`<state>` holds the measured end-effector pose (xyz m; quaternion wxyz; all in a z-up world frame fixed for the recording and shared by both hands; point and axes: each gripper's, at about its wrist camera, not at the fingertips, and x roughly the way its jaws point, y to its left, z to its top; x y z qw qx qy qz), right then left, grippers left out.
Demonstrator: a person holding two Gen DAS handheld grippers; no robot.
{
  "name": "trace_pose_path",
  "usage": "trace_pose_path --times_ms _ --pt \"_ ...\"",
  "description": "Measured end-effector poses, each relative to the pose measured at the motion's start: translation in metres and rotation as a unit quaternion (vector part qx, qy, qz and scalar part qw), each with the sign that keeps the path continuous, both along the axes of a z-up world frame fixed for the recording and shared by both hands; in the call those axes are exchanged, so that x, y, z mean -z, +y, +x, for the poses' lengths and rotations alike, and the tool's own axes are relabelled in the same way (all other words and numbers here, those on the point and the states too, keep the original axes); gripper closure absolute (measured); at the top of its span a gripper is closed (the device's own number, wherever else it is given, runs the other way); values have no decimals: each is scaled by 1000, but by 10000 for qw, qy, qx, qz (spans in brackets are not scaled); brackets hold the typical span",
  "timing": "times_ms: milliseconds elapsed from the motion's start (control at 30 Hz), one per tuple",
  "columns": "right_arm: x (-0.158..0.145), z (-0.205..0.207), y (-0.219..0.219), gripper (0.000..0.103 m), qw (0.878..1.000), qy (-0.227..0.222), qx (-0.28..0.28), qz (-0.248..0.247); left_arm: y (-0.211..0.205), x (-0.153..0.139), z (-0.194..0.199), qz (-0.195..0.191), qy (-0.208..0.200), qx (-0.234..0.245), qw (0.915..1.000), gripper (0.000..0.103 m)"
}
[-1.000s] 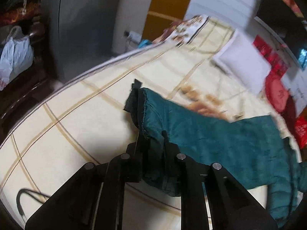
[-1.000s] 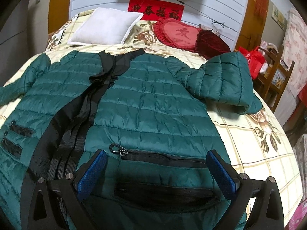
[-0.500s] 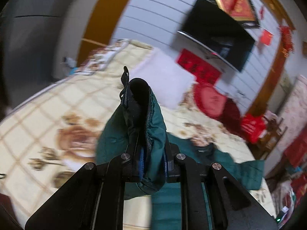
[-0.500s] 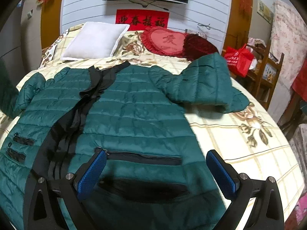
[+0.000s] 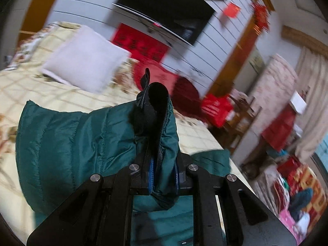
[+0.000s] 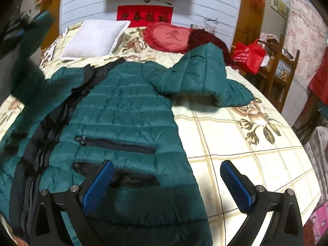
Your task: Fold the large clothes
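Swinging up and across since a second ago — left gripper (image 5: 163, 181) pinching the black-lined cuff (image 5: 152, 110) of the green jacket's (image 6: 123, 110) sleeve, now carrying it over the bed (image 6: 235, 147) towards the jacket body. Lying front-up, long axis running from near edge to the pillow (image 6: 94, 39). Hovering spread and empty at the hem — right gripper (image 6: 167, 184). Blocking nothing: red cushion (image 6: 170, 38) and bag (image 6: 249, 56) well apart; other sleeve (image 6: 201, 78) already folded inward.
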<state>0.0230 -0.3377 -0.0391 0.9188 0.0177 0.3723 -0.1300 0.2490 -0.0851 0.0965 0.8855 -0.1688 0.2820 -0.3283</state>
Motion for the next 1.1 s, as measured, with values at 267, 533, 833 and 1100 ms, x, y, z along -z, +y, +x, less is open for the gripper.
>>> trace_pose_path --times_ms 267,533,833,1100 --pt "2 -4 -5 0 9997 92 -173 110 -107 61 23 264 480 836 9950 90" --pt "10 -5 -19 0 9989 311 -178 303 -144 127 38 445 1008 1081 9880 89" --pt "8 0 -11 0 9997 233 -36 33 -123 123 30 461 1239 1190 9841 47" --pt "-23 -6 -6 0 9970 -491 531 -262 -6 85 33 799 706 269 9939 47"
